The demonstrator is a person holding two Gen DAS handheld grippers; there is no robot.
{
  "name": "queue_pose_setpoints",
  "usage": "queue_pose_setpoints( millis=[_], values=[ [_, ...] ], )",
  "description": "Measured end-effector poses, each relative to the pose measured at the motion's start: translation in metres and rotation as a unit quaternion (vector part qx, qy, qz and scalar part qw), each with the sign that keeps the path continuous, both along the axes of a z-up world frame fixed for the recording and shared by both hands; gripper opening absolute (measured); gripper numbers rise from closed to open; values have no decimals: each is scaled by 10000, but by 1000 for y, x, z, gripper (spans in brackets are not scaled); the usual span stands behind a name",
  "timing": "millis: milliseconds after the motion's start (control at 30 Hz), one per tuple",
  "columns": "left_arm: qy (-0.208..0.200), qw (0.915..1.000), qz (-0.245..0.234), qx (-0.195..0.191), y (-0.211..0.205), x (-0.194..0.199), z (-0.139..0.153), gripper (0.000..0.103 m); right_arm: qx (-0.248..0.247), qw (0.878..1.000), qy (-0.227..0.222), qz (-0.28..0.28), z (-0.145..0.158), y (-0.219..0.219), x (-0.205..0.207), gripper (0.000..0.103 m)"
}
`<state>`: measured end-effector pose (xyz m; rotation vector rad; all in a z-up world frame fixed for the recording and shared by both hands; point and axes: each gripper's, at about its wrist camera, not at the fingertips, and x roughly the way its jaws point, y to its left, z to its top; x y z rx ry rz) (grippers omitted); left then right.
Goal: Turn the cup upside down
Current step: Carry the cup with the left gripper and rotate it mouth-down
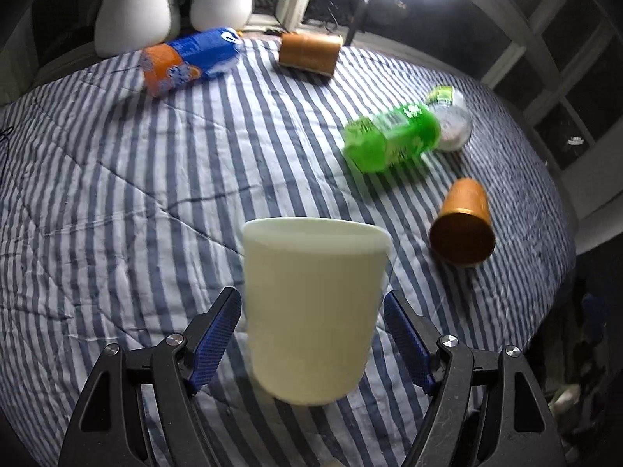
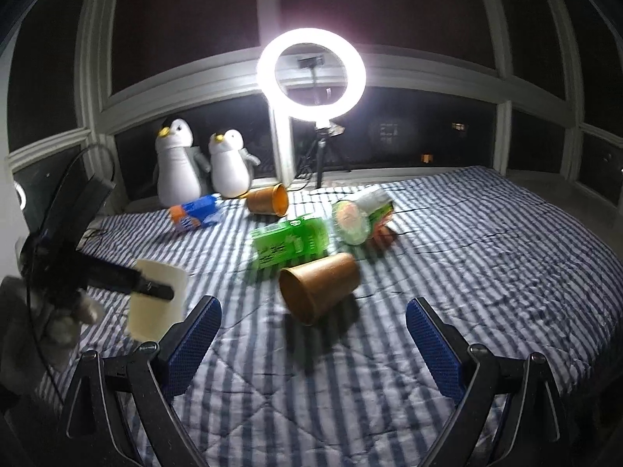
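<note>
A cream cup (image 1: 311, 307) sits between the blue pads of my left gripper (image 1: 311, 334), mouth end up in the left wrist view, held above the striped bed cover (image 1: 117, 155). The jaws press both its sides. In the right wrist view the same cup (image 2: 155, 303) shows at the left, clamped by the left gripper's black finger (image 2: 152, 287). My right gripper (image 2: 313, 334) is open and empty, with a brown cup (image 2: 319, 286) lying on its side just beyond it.
On the cover lie a green bottle (image 1: 393, 136), a clear bottle (image 1: 451, 120), a blue and orange bottle (image 1: 187, 60), a brown cup (image 1: 463, 225) at the right and another (image 1: 309, 52) at the back. Two penguin toys (image 2: 202, 161) and a ring light (image 2: 311, 78) stand behind.
</note>
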<state>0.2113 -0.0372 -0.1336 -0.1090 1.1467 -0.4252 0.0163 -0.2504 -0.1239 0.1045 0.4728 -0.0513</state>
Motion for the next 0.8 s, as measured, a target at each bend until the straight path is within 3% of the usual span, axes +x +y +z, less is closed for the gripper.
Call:
queue_pose_setpoints(
  millis=[167, 400, 500, 800],
  values=[
    [-340, 9990, 250, -143, 29, -14, 25, 83, 100, 9989, 145, 427, -6, 34, 19, 94],
    [-1189, 9885, 929, -126, 92, -81, 63, 88, 277, 9947, 513, 842, -22, 93, 64, 94],
    [-1373, 9819, 1302, -49, 119, -108, 63, 88, 421, 9927, 721, 873, -32, 114, 83, 94],
    [-1496, 9712, 1855, -84, 175, -155, 49, 89, 29, 9912, 1115, 716, -61, 159, 119, 94]
  ],
)
